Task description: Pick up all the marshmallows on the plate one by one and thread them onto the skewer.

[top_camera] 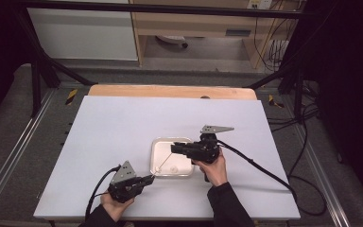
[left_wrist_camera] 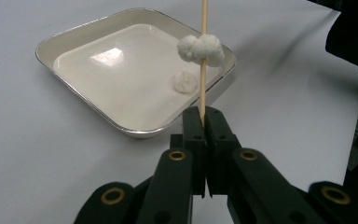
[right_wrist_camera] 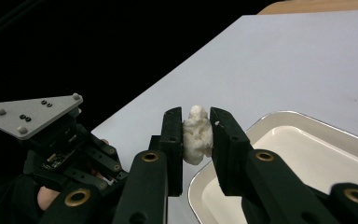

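While the left gripper [left_wrist_camera: 204, 122] keeps its fingers pressed together on the lower end of a thin wooden skewer [left_wrist_camera: 203, 56], the stick rises from them toward the far side of the left gripper view, with a white lump [left_wrist_camera: 201, 48] threaded on it above the near right rim of a shallow white tray [left_wrist_camera: 135, 129]. A second, flatter white lump [left_wrist_camera: 185, 82] lies on the tray floor just beside the stick. From above, the left gripper [top_camera: 149, 178] sits at the near left of the white table [top_camera: 123, 123], held by a hand [top_camera: 116, 205], and the skewer [top_camera: 159, 168] slants from it over the tray's [top_camera: 172, 140] near left corner. The right gripper [top_camera: 172, 148] reaches in from the right over the tray, held by the other hand [top_camera: 213, 169]. Its own view shows its fingers [right_wrist_camera: 173, 140] pinching a white doughy piece [right_wrist_camera: 196, 134] between them, above the table and just left of the tray's [right_wrist_camera: 261, 122] rim; whether the piece touches anything below cannot be told. Beyond it, at the left, the left gripper [right_wrist_camera: 65, 144] with its grey three-cornered plate sits at the table's edge. A strip of bare wood [top_camera: 170, 91] shows along the table's far edge.
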Action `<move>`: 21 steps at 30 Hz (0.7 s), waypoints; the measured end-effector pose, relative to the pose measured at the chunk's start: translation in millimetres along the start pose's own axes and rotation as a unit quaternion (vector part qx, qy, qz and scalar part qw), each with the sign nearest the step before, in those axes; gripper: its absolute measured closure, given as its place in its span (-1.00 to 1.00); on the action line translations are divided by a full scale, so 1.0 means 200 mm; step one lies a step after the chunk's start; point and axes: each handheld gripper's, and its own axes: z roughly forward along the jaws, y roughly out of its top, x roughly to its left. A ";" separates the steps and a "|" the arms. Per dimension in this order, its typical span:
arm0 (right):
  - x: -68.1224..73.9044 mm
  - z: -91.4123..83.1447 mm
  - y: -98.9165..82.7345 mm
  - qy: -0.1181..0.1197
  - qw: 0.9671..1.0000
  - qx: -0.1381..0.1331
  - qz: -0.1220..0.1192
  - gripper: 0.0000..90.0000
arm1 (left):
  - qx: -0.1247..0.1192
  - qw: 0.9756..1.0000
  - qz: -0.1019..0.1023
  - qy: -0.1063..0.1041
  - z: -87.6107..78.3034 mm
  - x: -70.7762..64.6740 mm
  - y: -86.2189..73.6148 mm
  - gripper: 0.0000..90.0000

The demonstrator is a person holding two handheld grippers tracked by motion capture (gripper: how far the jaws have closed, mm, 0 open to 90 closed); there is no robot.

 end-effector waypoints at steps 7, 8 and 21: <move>0.02 0.02 -0.03 0.002 1.000 -0.023 -0.004 0.73 | -0.011 1.000 -0.006 0.004 0.00 -0.01 -0.01 0.97; 0.02 0.02 -0.03 0.002 1.000 -0.026 -0.006 0.73 | -0.013 1.000 -0.006 0.006 0.00 -0.01 -0.01 0.97; 0.05 0.05 -0.09 0.006 0.998 -0.063 -0.011 0.77 | -0.026 1.000 -0.014 0.009 0.02 -0.03 -0.02 0.97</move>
